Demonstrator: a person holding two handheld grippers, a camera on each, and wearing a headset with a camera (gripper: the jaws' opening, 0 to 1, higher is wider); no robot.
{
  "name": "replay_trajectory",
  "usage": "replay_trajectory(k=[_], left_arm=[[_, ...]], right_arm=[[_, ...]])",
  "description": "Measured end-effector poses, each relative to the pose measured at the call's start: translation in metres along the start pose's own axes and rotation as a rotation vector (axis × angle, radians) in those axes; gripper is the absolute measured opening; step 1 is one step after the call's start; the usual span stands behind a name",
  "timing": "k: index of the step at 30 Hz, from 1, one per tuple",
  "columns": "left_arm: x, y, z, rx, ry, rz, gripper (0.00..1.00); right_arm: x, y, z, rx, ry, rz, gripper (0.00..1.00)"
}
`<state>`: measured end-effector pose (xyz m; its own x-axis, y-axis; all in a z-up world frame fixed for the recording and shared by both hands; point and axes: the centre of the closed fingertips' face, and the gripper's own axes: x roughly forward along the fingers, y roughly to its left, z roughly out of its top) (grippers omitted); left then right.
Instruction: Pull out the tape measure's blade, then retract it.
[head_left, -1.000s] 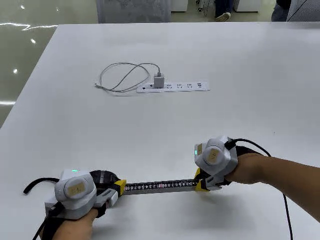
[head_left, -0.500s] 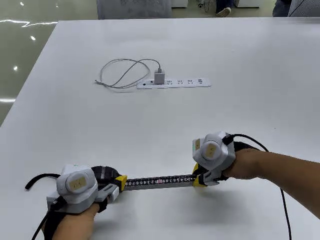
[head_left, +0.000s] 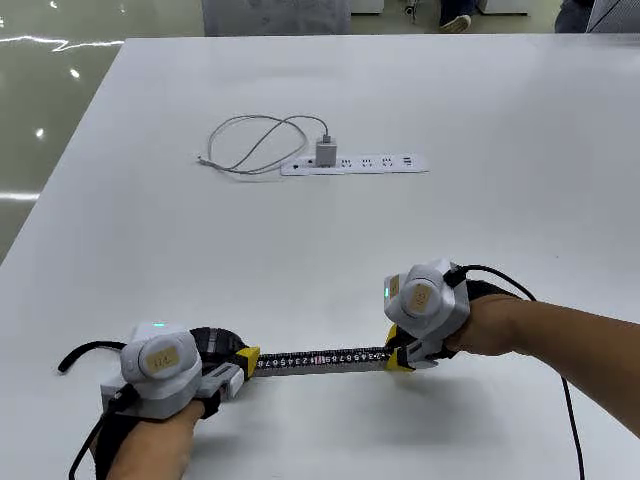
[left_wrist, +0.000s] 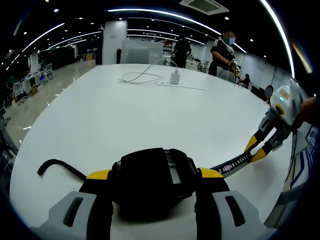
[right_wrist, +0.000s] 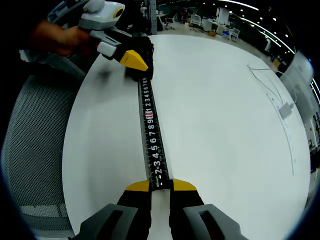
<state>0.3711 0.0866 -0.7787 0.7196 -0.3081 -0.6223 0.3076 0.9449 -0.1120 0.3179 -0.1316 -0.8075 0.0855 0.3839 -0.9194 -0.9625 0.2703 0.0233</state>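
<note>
Black blade (head_left: 320, 358) shorter, right gripper (head_left: 397, 361) nearer tape measure (head_left: 214, 345)

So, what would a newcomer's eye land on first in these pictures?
The black, numbered blade stretched along the near side of the white table, between the two grippers. The left gripper clamps the tape measure case; the right gripper pinches the blade's tip. Farther back lies a white power strip with a looped cable.
</note>
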Motion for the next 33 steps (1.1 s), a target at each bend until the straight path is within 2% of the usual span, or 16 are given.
replay_trajectory(k=[26, 33], left_arm=[[0.0001, 0.0, -0.0004, 0.0, 0.003, -0.001, 0.63], [-0.0003, -0.0002, -0.0004, 0.001, 0.002, 0.0, 0.63]], right_arm=[[0.004, 0.0022, 0.007, -0.013, -0.016, 0.006, 0.09], [0.0055, 0.0037, 0.0097, -0.035, 0.003, 0.005, 0.09]])
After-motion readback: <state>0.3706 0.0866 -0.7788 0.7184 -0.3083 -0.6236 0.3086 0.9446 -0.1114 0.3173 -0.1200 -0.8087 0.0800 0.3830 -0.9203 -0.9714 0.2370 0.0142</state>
